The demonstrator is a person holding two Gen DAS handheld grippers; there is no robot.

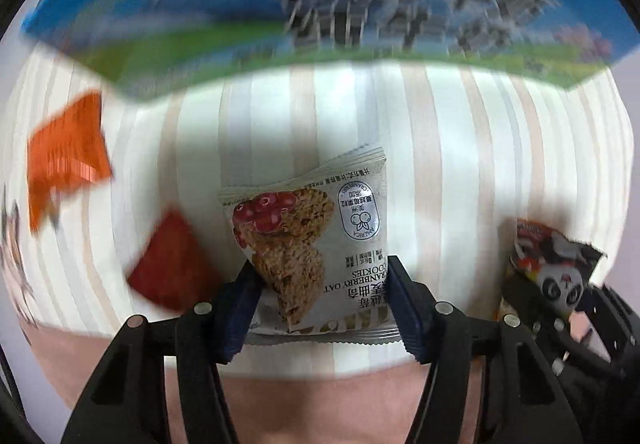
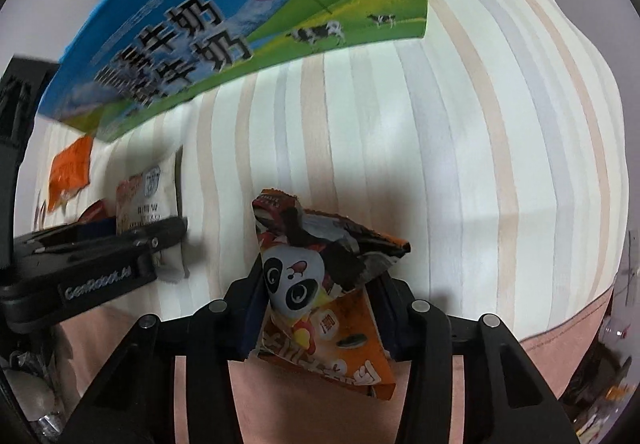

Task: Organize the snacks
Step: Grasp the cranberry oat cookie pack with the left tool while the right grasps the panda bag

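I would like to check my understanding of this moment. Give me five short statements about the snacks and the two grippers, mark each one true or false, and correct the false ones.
1. The left gripper is closed on the cranberry oat cookie packet. True.
2. The right gripper is empty. False: its pads press on the panda snack bag.
3. The milk carton box is mostly red. False: it is mostly blue, with a green meadow, cows and purple flowers.
4. The snacks lie on a striped cloth. True.
5. The orange packet lies between the two grippers. False: it lies left of the cookie packet in the left wrist view, near a red packet.
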